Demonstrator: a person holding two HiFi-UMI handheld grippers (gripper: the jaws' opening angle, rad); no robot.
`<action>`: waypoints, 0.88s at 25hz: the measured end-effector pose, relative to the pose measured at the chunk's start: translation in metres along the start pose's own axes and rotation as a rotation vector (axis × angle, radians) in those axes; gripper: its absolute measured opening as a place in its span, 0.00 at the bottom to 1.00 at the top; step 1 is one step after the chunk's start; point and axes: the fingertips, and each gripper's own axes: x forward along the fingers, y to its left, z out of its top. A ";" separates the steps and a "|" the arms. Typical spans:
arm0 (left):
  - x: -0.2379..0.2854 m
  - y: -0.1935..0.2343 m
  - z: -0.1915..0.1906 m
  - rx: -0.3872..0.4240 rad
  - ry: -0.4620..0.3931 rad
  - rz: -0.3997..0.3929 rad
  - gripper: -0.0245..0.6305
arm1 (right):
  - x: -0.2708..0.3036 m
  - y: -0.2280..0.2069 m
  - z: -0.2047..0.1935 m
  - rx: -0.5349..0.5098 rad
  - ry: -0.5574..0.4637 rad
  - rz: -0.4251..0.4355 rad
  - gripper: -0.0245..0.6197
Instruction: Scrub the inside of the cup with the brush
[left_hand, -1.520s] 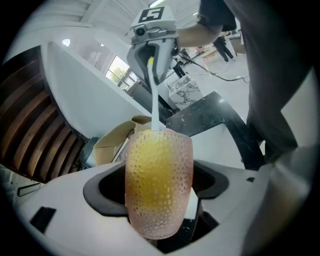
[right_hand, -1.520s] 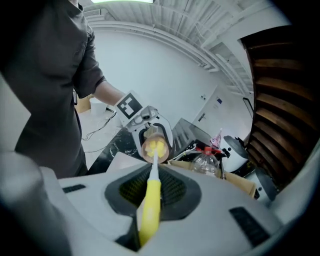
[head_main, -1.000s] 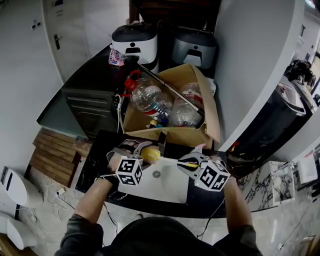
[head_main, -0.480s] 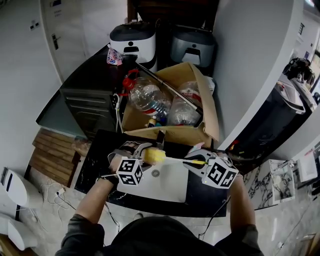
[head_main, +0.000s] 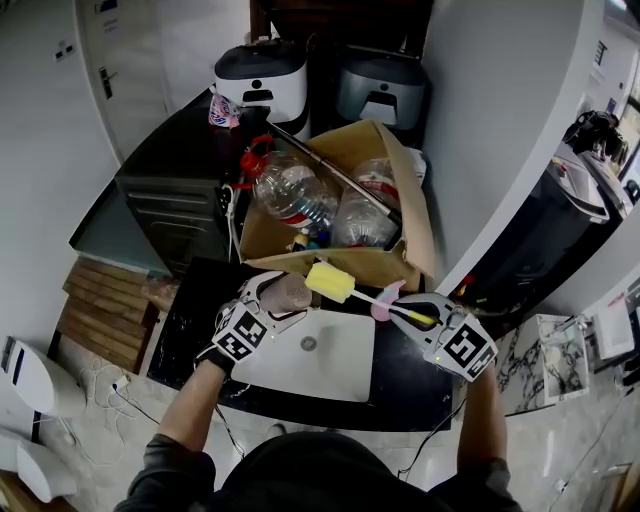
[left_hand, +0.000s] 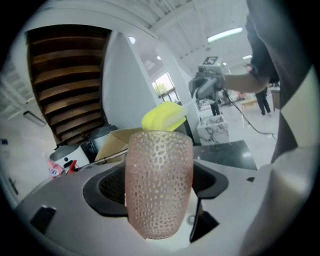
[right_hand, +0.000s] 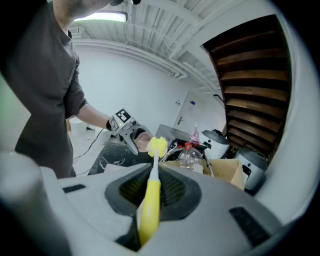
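A pinkish textured cup (head_main: 288, 293) is held by my left gripper (head_main: 272, 297), which is shut on its body above the white sink (head_main: 345, 385). In the left gripper view the cup (left_hand: 159, 182) fills the space between the jaws of the left gripper (left_hand: 159, 205), with the yellow sponge head (left_hand: 162, 117) just beyond its rim. My right gripper (head_main: 418, 315) is shut on the yellow handle of the brush (head_main: 372, 300), whose sponge head (head_main: 330, 281) sits outside the cup, near its mouth. The right gripper view looks along the brush (right_hand: 150, 200) held in the right gripper (right_hand: 149, 215) toward the cup (right_hand: 142, 144).
A cardboard box (head_main: 412, 215) with large plastic bottles (head_main: 290, 195) stands behind the sink. Two grey-and-white appliances (head_main: 262, 80) stand at the back. Black counter (head_main: 190, 320) surrounds the sink, and a white wall (head_main: 500, 130) rises at the right.
The sponge head has come out of the cup as my right gripper drew back to the right. My left gripper has turned and shifted slightly up with the cup.
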 end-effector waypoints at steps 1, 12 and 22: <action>-0.002 0.003 0.004 -0.071 -0.047 0.010 0.60 | -0.003 -0.004 0.000 0.022 -0.025 -0.034 0.10; -0.006 0.007 -0.024 -0.590 -0.401 0.115 0.60 | -0.028 -0.037 0.026 0.214 -0.380 -0.465 0.10; 0.045 -0.042 -0.091 -0.558 -0.310 0.044 0.60 | -0.025 -0.036 -0.003 0.276 -0.411 -0.561 0.10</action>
